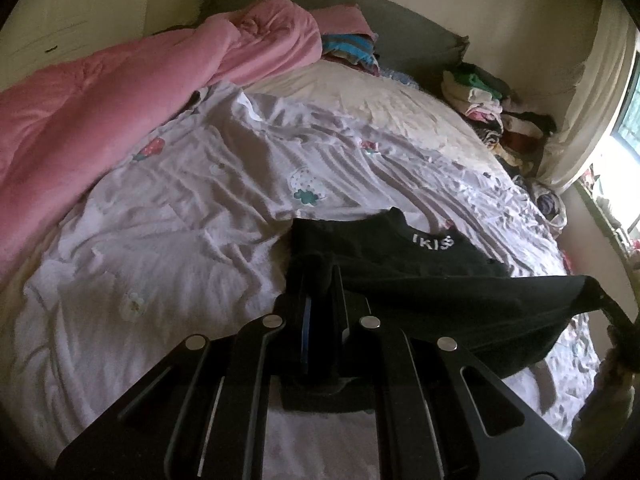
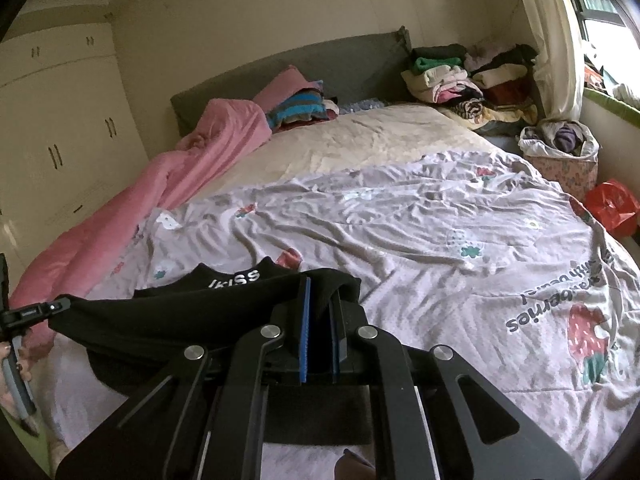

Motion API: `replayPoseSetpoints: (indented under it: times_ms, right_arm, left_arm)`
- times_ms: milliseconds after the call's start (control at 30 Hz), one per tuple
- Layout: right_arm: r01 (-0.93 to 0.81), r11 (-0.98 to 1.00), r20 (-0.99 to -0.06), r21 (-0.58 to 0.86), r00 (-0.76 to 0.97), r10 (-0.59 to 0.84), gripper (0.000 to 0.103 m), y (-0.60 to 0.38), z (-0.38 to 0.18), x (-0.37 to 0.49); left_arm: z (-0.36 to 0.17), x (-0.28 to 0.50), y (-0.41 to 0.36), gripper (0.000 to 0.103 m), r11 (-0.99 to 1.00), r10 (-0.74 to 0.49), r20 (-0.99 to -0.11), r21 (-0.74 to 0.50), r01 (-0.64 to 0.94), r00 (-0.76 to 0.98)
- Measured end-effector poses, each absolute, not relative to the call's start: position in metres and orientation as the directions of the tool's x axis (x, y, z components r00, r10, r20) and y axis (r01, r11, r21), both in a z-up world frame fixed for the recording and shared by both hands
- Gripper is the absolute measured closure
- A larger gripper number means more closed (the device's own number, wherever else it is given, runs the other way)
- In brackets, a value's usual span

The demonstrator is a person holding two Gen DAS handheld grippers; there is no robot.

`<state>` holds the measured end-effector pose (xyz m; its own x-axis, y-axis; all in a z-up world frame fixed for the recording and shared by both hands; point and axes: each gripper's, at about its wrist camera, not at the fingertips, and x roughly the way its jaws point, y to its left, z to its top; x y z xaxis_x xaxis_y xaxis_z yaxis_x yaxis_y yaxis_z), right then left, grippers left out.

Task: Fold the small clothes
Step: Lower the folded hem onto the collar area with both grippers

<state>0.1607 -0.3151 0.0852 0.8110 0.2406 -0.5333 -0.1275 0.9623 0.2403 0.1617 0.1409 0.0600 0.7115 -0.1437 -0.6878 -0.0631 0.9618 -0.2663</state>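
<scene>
You have a black top [image 1: 404, 276] stretched between both grippers, low over the near end of the bed [image 2: 360, 140]. Your left gripper [image 1: 320, 280] has its jaws clenched on one edge of the top; your right gripper [image 2: 320, 292] has its jaws clenched on the opposite edge, cloth bunched between the blue pads [image 2: 306, 328]. The collar with white lettering lies toward 12 o'clock from both grippers, resting on the quilt [image 2: 440, 232].

Room to move: the printed quilt spreads open from 10 to 2 o'clock ahead of you, wrinkled but bare of clothes. Beyond it, a cream sheet [image 2: 360, 136] runs up to the grey headboard [image 2: 300, 64]. At 9 to 11 o'clock a pink duvet [image 1: 100, 108] is heaped along the bed's edge, and the wardrobe [image 2: 52, 120] stands past it. At 1 o'clock, against the headboard corner, sits a stack of folded clothes [image 2: 460, 76]. A striped bundle [image 2: 296, 108] lies at 12 o'clock by the headboard.

The right view alone shows you the bed's window-side edge: a lined basket [image 2: 560, 152] of clothes at 2 o'clock, a red bag [image 2: 612, 204] just beyond it, and the quilt's strawberry print with lettering at 3 o'clock. It also shows your left gripper at 9 o'clock, pinching the top's far end. The left view alone shows the top hanging in a taut line toward 3 o'clock, where the right gripper's tip is dark and hard to make out, and the bright window [image 1: 628, 112] at 2 o'clock.
</scene>
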Motion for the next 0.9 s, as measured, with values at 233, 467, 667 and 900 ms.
replayPoseSetpoints:
  times_ms: [233,467,667,900]
  right_arm:
    - [-0.114,0.969,-0.56,0.221,0.798,0.222,0.096,-0.31,0.071,0.18]
    - [-0.098,0.973,-0.586,0.208,0.784,0.204,0.096,-0.306,0.057,0.197]
    - [-0.084,0.975,-0.606,0.205,0.771,0.194,0.095,-0.304,0.046,0.206]
    - [-0.075,0.978,-0.625,0.193,0.76,0.182,0.092,-0.3,0.038,0.213]
  left_arm:
    - [0.045,0.179,0.139,0.101,0.97,-0.113,-0.707,-0.23,-0.077,0.698]
    - [0.03,0.195,0.137,0.101,0.977,-0.088,-0.724,-0.198,-0.084,0.684]
    - [0.02,0.203,0.134,0.1,0.979,-0.077,-0.733,-0.183,-0.086,0.675]
    - [0.01,0.212,0.134,0.099,0.98,-0.062,-0.749,-0.17,-0.101,0.66]
